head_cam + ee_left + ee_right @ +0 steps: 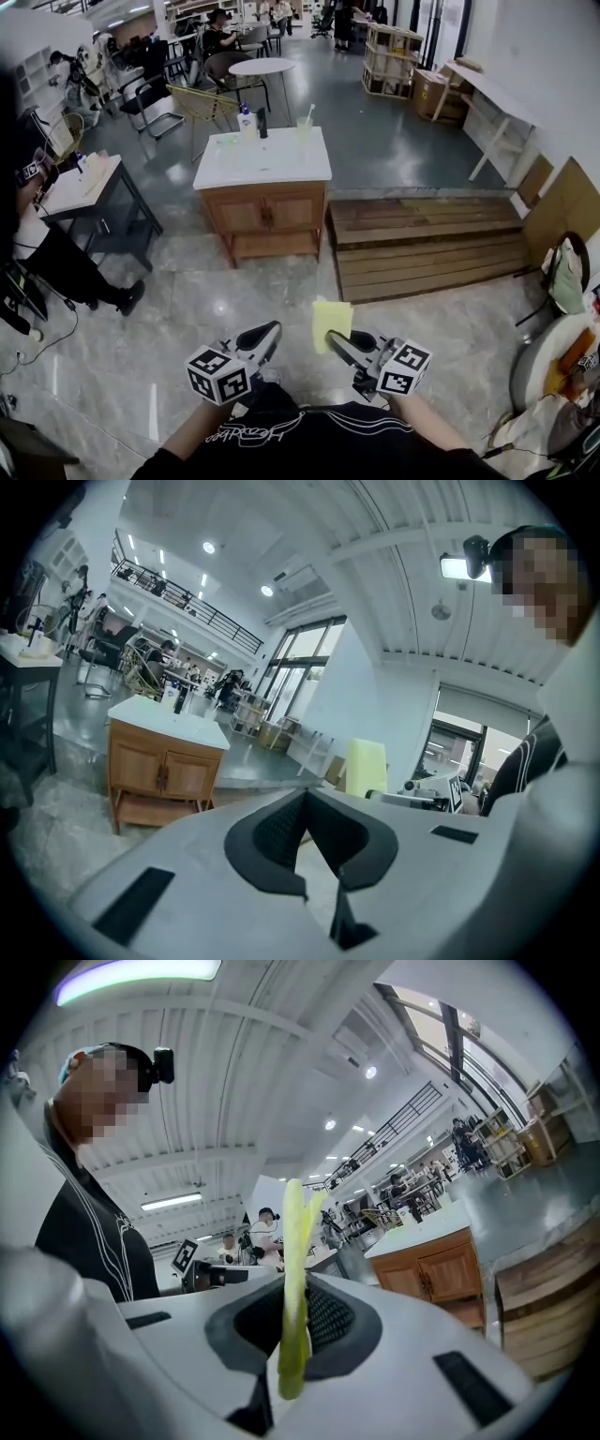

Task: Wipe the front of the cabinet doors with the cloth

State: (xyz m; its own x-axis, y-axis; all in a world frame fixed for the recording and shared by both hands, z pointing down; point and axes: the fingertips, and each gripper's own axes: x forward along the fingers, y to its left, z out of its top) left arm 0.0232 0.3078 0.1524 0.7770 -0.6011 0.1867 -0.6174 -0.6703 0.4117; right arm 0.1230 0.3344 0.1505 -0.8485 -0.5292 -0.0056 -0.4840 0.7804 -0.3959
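Head view looks steeply down over a grey tiled floor (pixel 187 309) to a small wooden cabinet (pixel 265 214) a good way off, its two front doors (pixel 267 212) shut and an open shelf beneath them. On its white worktop (pixel 262 159), along the far edge, stand a pale bottle (pixel 246 120), a dark bottle (pixel 262 122) just beside it, and a clear cup (pixel 305 127) with a straw poking out. What is in any of them I cannot make out from here. Against the far right wall sits a cardboard box (pixel 431 94), contents unseen. A low wooden platform (pixel 427 246) lies to the right of the cabinet.

Near the person's body, the right claw (pixel 330 339) is clamped on the yellow cloth (pixel 332 320). The cloth is pinched at its lower edge between the dark pads and stands up above them as a thin folded sheet. The right gripper view shows it edge-on, rising straight out of the closed pads. The left claw (pixel 272 328) sits just left of it, jaws drawn together with nothing between them; the two claws are near each other but apart.

The cloth is well apart from the cabinet doors, with open floor between
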